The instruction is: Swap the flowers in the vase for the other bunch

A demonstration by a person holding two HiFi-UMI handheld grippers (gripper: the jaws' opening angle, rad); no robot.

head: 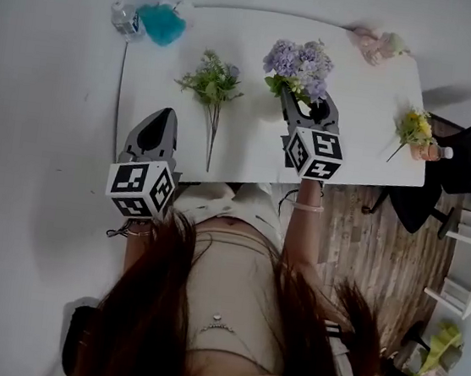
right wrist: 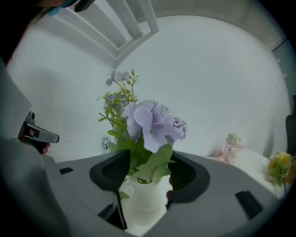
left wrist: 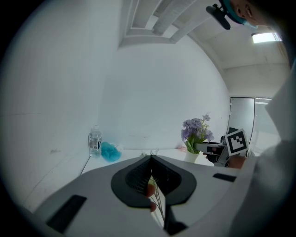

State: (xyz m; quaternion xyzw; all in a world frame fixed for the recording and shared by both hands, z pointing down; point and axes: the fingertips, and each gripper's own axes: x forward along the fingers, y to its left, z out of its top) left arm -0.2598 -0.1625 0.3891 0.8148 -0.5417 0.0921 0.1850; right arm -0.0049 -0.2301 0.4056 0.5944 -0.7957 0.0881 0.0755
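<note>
Near the middle of the white table (head: 366,97), the purple bunch (head: 300,63) stands upright in a ribbed white vase (right wrist: 147,203). The right gripper (right wrist: 146,162) has its 2 jaws spread to either side of the vase's neck, released, with a sliver of space showing on the left side. To the left, the other bunch (head: 213,82), green with small bluish blooms, lies flat on the table, its stems pointing toward the person. The left gripper (left wrist: 151,162) is clenched empty at the table's near edge; thin stems show just past its tips.

Farther out are a water bottle (head: 125,20) and a teal puff (head: 162,23) at the far left corner, a pinkish bottle (head: 376,45) at the far right, and a yellow bunch (head: 414,126) at the right edge. A black chair (head: 469,160) stands beyond that edge.

From the head view the vase is almost wholly covered by blooms and the right gripper. What holds the yellow bunch is hard to make out.
</note>
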